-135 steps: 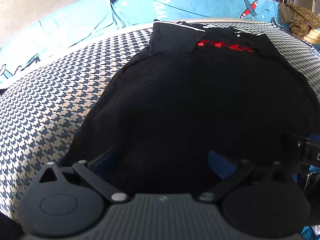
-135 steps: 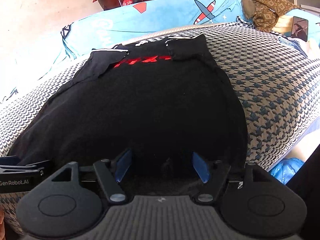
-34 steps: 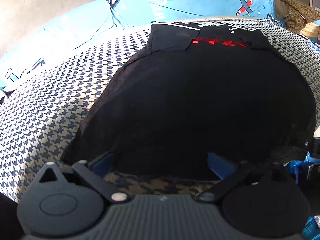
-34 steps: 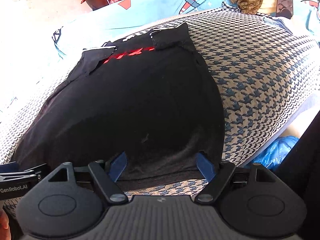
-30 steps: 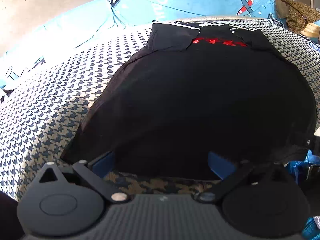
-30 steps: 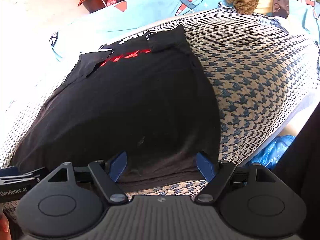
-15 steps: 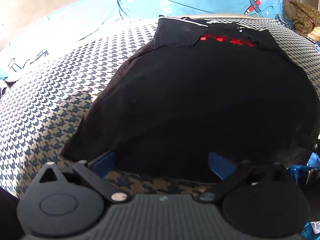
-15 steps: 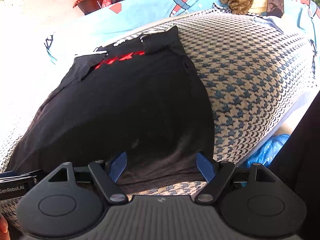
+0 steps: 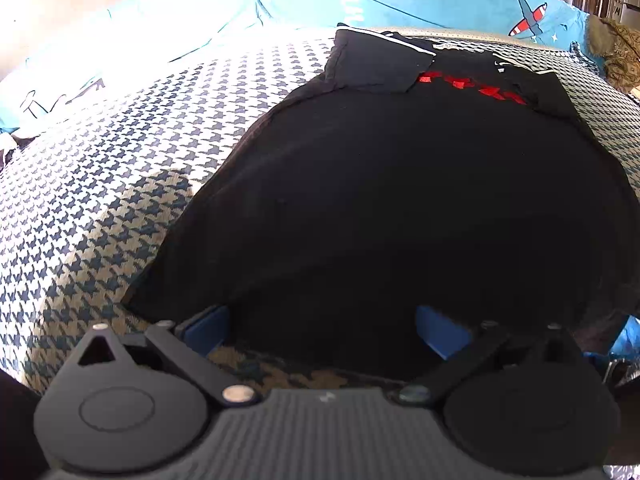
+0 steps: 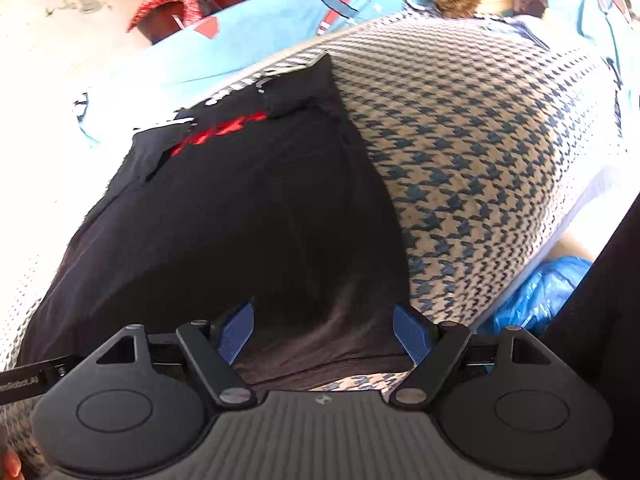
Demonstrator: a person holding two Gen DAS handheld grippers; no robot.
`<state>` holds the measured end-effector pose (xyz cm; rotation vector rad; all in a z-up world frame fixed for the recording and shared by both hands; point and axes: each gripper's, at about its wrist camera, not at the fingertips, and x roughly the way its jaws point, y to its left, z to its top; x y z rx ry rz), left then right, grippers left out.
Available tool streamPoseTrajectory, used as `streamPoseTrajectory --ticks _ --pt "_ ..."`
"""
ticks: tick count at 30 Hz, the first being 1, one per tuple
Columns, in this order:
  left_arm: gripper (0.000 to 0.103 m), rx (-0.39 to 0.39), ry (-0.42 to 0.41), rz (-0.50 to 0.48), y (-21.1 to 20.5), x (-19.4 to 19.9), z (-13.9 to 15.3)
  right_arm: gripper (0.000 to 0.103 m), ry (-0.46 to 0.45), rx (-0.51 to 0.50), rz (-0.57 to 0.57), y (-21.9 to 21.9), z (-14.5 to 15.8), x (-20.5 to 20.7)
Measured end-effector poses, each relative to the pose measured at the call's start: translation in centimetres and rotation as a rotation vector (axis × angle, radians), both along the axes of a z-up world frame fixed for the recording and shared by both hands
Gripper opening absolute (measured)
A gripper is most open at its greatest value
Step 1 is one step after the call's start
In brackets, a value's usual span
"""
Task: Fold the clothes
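The black cotton shirt with red print [image 9: 400, 200] lies flat on the houndstooth blanket [image 9: 100, 168]. Both claws, left gripper [image 9: 322, 326] and right gripper [image 10: 323, 326], are spread at its near hem; pinch both corners evenly before lifting.

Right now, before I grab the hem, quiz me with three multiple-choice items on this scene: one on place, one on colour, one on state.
1. Where does the black shirt lie?
A. on the houndstooth cover
B. on a bare wooden floor
C. hanging from a hook

2. What colour is the print near the shirt's far end?
A. yellow
B. red
C. green

3. How do the left gripper and right gripper stand?
A. both shut on the hem
B. one open, one shut
C. both open, holding nothing

Answers: 1 A, the patterned cover shows all round the shirt; 2 B, the red print sits between the folded-in sleeves; 3 C, the blue pads stand wide apart in both wrist views.
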<state>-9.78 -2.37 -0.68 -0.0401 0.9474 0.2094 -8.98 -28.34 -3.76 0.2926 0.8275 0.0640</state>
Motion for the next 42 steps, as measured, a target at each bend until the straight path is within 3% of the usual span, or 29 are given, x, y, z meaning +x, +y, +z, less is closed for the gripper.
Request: streamPoseTrajectory --ticks 3,8,12,28,32,37,42 --pt "0.103 -0.002 -0.011 0.012 0.2 0.4 0.3 0.077 -0.022 0.033 -0.024 -1.1 0.3 0.4" --pt "0.103 0.010 -0.048 0.021 0.5 1.3 1.5 0.077 -0.074 0.009 -0.048 -2.1 1.1 1.4" --pt "0.103 0.002 -0.028 0.041 0.6 2.5 1.2 0.077 -0.104 -0.008 -0.076 -2.8 1.1 2.3" --pt "0.103 -0.035 -0.035 0.046 1.2 1.2 0.3 0.080 -0.026 0.235 -0.160 -5.9 -2.5 4.3" --pt "0.103 -0.032 -0.040 0.049 1.4 1.3 0.3 0.080 -0.034 0.231 -0.151 -5.9 -2.7 4.2" --pt "0.103 -0.029 -0.066 0.047 1.5 1.4 0.7 0.068 -0.040 0.232 -0.141 -5.8 -2.4 3.8" --pt "0.103 0.017 -0.097 0.029 1.0 0.9 1.2 0.045 -0.044 0.233 -0.128 -5.7 -1.9 3.5"
